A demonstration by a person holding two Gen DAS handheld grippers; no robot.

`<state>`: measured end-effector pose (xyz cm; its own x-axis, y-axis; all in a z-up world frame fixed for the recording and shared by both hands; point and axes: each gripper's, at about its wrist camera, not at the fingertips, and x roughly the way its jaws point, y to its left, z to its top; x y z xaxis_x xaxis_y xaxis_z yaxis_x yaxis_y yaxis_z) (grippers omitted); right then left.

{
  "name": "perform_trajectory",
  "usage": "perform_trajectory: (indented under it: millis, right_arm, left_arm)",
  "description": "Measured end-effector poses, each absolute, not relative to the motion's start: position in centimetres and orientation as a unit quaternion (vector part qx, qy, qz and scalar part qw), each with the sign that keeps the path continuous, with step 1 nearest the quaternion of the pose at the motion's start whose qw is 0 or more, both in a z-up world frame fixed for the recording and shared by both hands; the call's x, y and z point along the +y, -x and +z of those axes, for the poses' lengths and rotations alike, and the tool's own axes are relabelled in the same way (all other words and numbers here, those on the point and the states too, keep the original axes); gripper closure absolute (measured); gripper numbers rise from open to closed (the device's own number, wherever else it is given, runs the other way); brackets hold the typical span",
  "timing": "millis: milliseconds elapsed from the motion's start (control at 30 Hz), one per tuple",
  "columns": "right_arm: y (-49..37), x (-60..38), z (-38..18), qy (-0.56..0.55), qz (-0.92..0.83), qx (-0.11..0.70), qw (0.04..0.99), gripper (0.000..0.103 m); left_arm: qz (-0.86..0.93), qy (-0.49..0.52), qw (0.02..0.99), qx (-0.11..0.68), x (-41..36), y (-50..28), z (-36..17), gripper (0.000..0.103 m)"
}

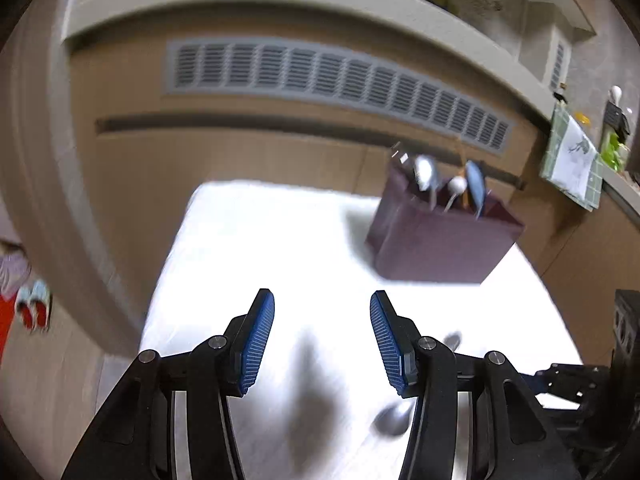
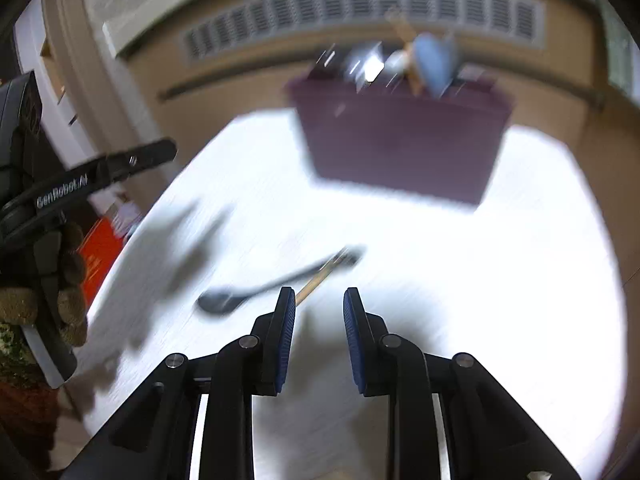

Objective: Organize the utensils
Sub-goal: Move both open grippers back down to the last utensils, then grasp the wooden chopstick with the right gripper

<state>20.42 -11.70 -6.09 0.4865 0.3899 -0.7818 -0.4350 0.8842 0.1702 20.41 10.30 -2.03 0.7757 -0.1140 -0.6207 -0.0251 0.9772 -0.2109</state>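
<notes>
A dark maroon utensil holder (image 1: 436,236) stands at the far side of the white table and holds several utensils, among them a metal spoon and a blue spatula; it also shows in the right wrist view (image 2: 404,144). A dark spoon (image 2: 240,296) lies on the table beside a wooden stick (image 2: 320,278), just left of and ahead of my right gripper (image 2: 319,300), which is open and empty. My left gripper (image 1: 322,300) is open and empty above the table. A spoon bowl (image 1: 394,420) shows by its right finger.
The white table (image 1: 260,240) has its left edge near a beige cabinet with a grey vent (image 1: 340,88). A counter with a green cloth (image 1: 572,160) is at the right. The hand holding the left gripper (image 2: 48,208) shows at the left of the right wrist view.
</notes>
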Motion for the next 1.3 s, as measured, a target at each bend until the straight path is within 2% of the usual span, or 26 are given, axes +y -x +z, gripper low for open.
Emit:
perform_trajectory:
  millis: [200,400,600,700,1067,1300]
  right_arm:
    - [-20.2,-8.3,-8.8,0.029,0.221,0.488,0.844,0.08]
    - [-19.9,-6.2,-9.1,0.079,0.191,0.469,0.859,0.078]
    - [-19.4,-7.7,-8.9,0.109,0.184,0.451,0.866,0.095]
    - [-20.0,-10.2,-8.6,0.104,0.162,0.453,0.871,0.096]
    - [-21.3,-21.6,-8.3,0.031,0.089,0.452,0.887,0.096]
    - [-21.1,-21.0,-8.2,0.049,0.118,0.45,0.884,0.082]
  left_arm:
    - [0.002,0.107,0.927,0.359,12.7,-17.1,-4.7,0.052]
    - [0.003,0.127,0.92,0.372,13.9,-16.1,-5.9,0.052]
    - [-0.02,0.132,0.917,0.377,12.6,-16.7,-5.8,0.052]
    - [-0.057,0.13,0.912,0.385,11.3,-17.1,-5.8,0.052]
    - [-0.142,0.065,0.891,0.428,4.5,-18.9,-6.7,0.052]
    - [-0.13,0.045,0.884,0.447,3.3,-18.7,-7.2,0.052]
